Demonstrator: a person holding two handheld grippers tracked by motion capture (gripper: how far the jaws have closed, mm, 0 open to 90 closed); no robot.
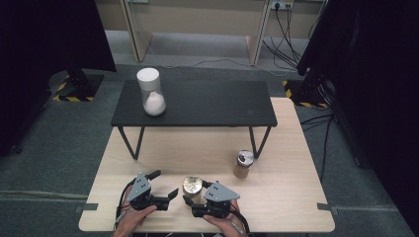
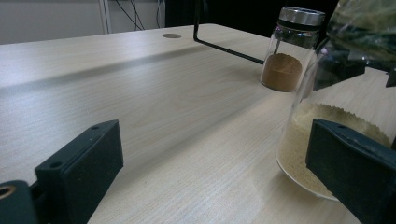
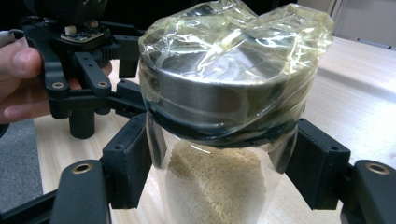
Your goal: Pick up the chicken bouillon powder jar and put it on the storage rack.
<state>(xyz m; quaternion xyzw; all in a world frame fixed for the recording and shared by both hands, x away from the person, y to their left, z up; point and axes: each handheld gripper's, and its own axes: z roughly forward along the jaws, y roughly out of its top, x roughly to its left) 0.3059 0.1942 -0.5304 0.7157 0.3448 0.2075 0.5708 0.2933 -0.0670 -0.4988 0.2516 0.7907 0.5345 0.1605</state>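
A glass jar of pale grains stands near the front edge of the wooden table, its metal lid wrapped in yellowish film. My right gripper is shut on it, one black pad pressed to each side of the glass. Just left of the jar my left gripper is open, nothing between its jaws. In the left gripper view the grain jar stands beside and behind the right-hand jaw. A smaller jar of brown powder with a silver lid stands farther right.
A low black table stands across the far half of the wooden table; its thin leg runs near the brown jar. A white-lidded jar of white powder sits on its left end. Bare wood lies right of the grippers.
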